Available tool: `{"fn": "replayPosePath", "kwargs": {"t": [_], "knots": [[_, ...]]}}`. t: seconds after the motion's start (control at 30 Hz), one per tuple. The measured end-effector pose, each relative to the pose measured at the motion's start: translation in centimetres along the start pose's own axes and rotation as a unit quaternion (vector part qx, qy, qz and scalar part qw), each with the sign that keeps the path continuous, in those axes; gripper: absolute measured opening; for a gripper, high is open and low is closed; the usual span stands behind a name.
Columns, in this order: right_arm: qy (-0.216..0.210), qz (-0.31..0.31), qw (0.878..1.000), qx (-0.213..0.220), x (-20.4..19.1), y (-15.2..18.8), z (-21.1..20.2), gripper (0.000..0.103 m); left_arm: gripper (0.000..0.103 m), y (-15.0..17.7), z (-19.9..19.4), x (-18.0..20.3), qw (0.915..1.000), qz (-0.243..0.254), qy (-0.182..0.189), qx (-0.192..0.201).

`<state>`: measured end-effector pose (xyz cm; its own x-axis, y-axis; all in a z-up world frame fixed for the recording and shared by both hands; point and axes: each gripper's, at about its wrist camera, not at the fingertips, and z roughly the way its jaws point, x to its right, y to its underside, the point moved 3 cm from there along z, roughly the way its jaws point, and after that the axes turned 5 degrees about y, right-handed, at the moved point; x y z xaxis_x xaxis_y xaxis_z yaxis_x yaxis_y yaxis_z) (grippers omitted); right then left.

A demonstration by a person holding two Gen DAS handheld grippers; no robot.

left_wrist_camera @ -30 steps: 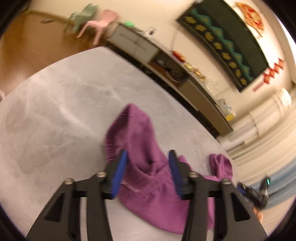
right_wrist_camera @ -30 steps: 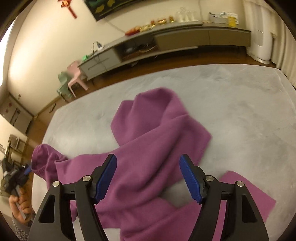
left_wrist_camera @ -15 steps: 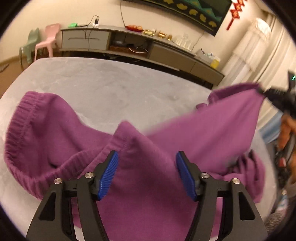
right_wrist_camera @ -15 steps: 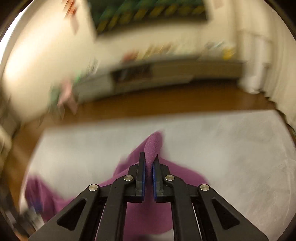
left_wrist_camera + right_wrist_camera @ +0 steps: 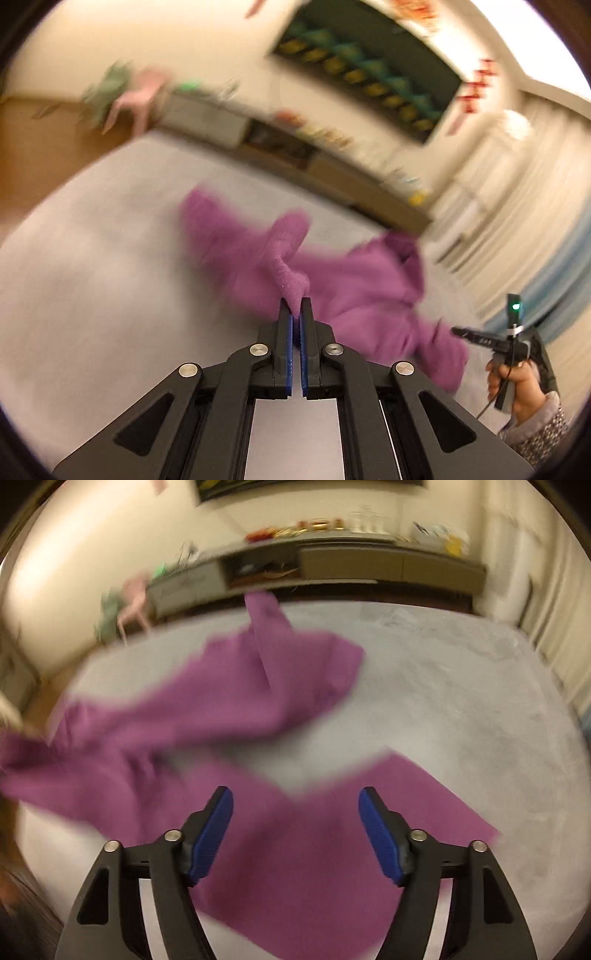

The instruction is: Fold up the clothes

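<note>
A purple knit garment lies crumpled and partly spread on a pale grey padded surface. My left gripper is shut on a raised fold of it, and the cloth pokes up between the blue pads. In the right wrist view the same garment stretches from the far middle to the near left, blurred by motion. My right gripper hovers over a flat purple panel with its jaws opening wide; nothing is pinched between them. The left wrist view also shows the right gripper, held in a hand at the lower right.
A long low cabinet with small items on top runs along the far wall. A pink chair and a green one stand on the wooden floor at the left. Pale curtains hang at the right, beyond the grey surface.
The left gripper's jaws went from wide apart to shut on a fold of the purple garment. The right gripper, shut on cloth half a second ago, has let go and opened.
</note>
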<state>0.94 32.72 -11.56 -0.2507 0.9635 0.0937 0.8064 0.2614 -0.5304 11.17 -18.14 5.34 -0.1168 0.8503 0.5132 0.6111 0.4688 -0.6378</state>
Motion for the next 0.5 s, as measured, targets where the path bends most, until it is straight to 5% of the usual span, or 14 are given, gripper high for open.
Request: {"fn": "replayPosePath", "kwargs": {"t": [0.1, 0.13, 0.23, 0.3, 0.33, 0.4, 0.5], "knots": [[0.02, 0.02, 0.999, -0.028, 3.0, 1.9, 1.5, 0.073, 0.003, 5.5, -0.2, -0.8, 0.9917, -0.02, -0.007, -0.127], [0.007, 0.055, 0.998, -0.036, 4.1, 1.9, 1.9, 0.073, 0.003, 6.2, -1.1, -0.1, 0.9906, -0.006, -0.012, -0.136], [-0.032, 0.093, 0.995, -0.007, 5.0, 0.6, 0.9, 0.073, 0.018, 3.8, -4.3, 2.5, 0.9953, 0.043, -0.023, -0.083], [-0.042, 0.084, 0.995, 0.022, 4.6, 0.1, -0.3, 0.075, 0.049, 0.8, -5.7, 3.7, 0.9974, 0.064, -0.019, -0.029], [-0.041, 0.079, 0.996, 0.03, 4.5, 0.1, -0.6, 0.077, 0.055, -0.9, -5.8, 4.3, 0.9964, 0.082, -0.018, -0.006], [-0.041, 0.079, 0.996, 0.027, 4.2, 0.0, -0.5, 0.078, 0.056, -4.0, -3.9, 4.6, 0.9917, 0.124, -0.034, 0.002], [-0.056, 0.099, 0.993, 0.021, 4.7, -0.7, -0.5, 0.078, 0.056, -7.3, 3.2, 3.8, 0.9781, 0.191, -0.064, -0.052]]}}
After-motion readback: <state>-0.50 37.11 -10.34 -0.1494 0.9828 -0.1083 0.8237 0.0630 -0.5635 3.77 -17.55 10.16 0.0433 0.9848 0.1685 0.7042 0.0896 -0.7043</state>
